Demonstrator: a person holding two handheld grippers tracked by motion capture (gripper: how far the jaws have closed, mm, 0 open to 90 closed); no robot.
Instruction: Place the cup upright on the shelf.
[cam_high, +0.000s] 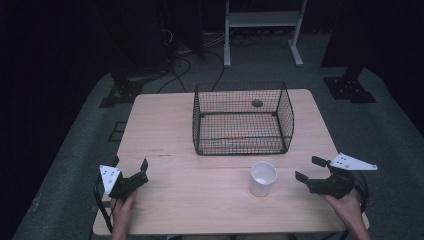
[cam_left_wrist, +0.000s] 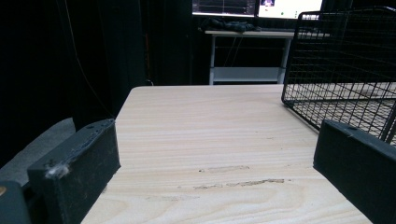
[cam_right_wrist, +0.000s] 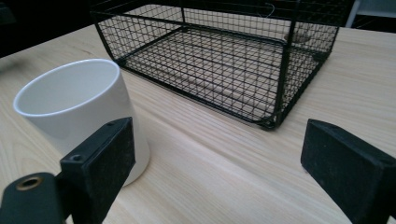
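Note:
A white cup (cam_high: 263, 178) stands upright on the wooden table (cam_high: 200, 205), in front of a black wire basket (cam_high: 287, 116). My right gripper (cam_high: 308, 168) is to the right of the cup, apart from it, open with nothing between its jaws. In the right gripper view the cup (cam_right_wrist: 74, 102) stands just beyond the left jaw of my right gripper (cam_right_wrist: 219, 140), and the basket (cam_right_wrist: 299, 70) lies farther off. At the table's front left, my left gripper (cam_high: 131, 164) is open and empty. The left gripper view looks past my left gripper (cam_left_wrist: 215, 140) over bare wood to the basket's corner (cam_left_wrist: 345, 60).
The basket sits at the middle back of the table, with a small dark round thing (cam_high: 257, 103) seen through its far side. A white shelf frame (cam_high: 262, 20) and cables stand on the floor behind. Bare wood lies between the two grippers.

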